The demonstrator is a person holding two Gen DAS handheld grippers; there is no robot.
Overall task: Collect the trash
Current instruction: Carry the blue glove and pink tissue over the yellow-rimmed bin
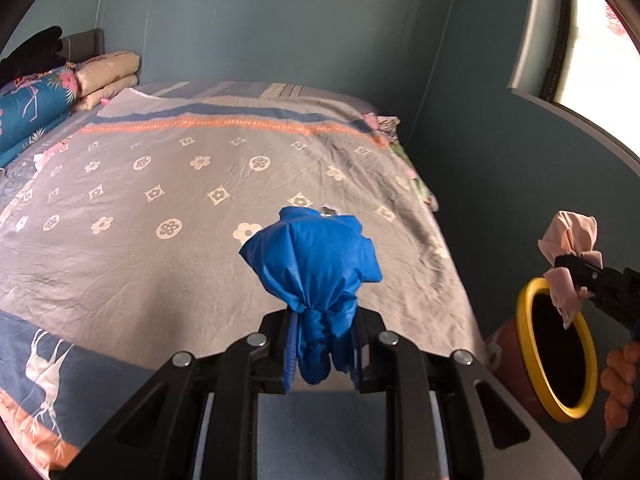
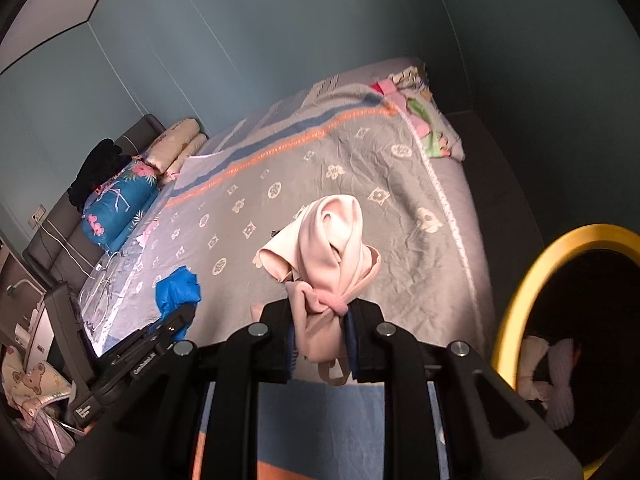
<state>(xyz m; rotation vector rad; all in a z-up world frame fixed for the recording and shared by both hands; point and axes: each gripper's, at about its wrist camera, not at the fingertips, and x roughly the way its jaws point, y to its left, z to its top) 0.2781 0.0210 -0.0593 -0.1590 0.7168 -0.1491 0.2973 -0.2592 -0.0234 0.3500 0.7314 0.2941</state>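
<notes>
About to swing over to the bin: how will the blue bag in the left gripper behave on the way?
Probably floppy: the blue bag billows loosely above the left gripper, which pinches its bunched neck. It looks thin and light, so it may sway. Over the yellow-rimmed bin, it will likely drop slowly.

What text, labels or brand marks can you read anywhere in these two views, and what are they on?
White lettering on the body of the left gripper, seen in the right wrist view: too small and blurred to read.
A small white label lower on the same black body: unreadable.
Bed cover: flower and diamond motifs only, no words.
Yellow-rimmed bin, blue bag, pink cloth: no text visible.
</notes>
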